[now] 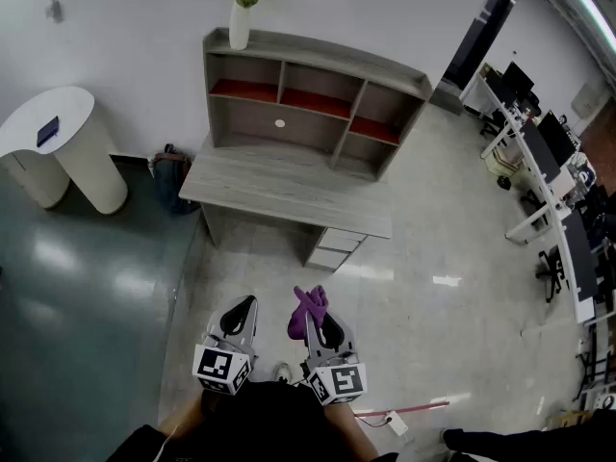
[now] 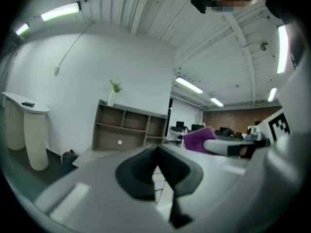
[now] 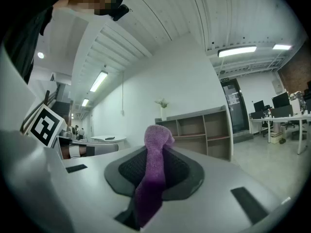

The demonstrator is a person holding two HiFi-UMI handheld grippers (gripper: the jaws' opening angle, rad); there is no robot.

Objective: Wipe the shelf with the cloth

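Head view: the shelf (image 1: 308, 99) stands on the counter (image 1: 289, 195), well apart from the left gripper (image 1: 241, 311) and right gripper (image 1: 320, 320). Step in hand, as judged: approach, with no wiping begun.

Count: one shelf, one vase (image 1: 240, 25), one cloth (image 1: 308, 304), two grippers.

Left gripper view: jaws together, nothing between them.

Right gripper view: jaws clamped on the cloth, which hangs down. The next move calls for carrying it to a shelf board.

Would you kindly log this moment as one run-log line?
right tongs: shut on purple cloth | left tongs: shut, empty | shelf: ahead, not reached
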